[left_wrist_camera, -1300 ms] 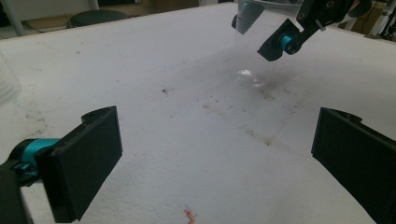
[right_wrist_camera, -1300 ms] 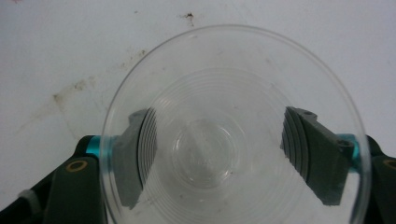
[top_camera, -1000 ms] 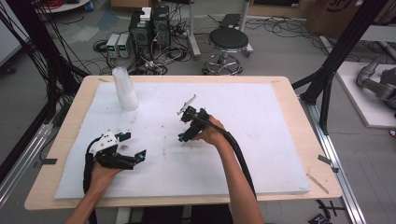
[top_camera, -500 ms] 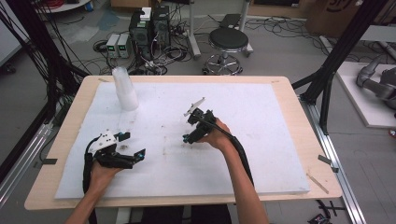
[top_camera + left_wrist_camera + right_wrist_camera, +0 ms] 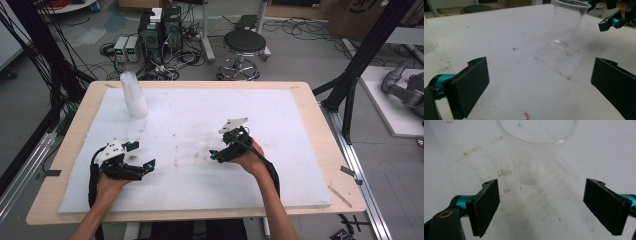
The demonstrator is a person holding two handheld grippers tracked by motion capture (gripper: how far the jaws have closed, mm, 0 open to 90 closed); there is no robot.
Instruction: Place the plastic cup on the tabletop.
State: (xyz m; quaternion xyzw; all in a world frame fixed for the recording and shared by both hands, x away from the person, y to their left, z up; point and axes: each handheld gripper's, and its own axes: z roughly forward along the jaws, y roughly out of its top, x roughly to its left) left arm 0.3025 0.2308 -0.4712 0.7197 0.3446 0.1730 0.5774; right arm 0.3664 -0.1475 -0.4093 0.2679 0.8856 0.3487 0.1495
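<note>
Pulled back rightward and nearer the table's front edge over the last second: right gripper [image 5: 220, 152], jaws spread wide and holding nothing, facing the clear, ribbed plastic cup [image 5: 536, 150] just beyond the fingertips. Upright on its base, mouth up, near the middle of the board, touched by neither gripper. Resting low at the near left, well apart from the cup: left gripper [image 5: 143, 155], jaws likewise wide apart and empty. Underneath, a white foam board [image 5: 300, 130] with brownish smudges around the centre, laid on a light wooden table [image 5: 332, 150]. Beyond, grey floor, tangled cables, computer boxes [image 5: 160, 30] and black frame struts. By count: two grippers, one loose clear cup, one translucent white stack of plastic cups [image 5: 134, 95] at the far left corner, one black round stool [image 5: 244, 42].
</note>
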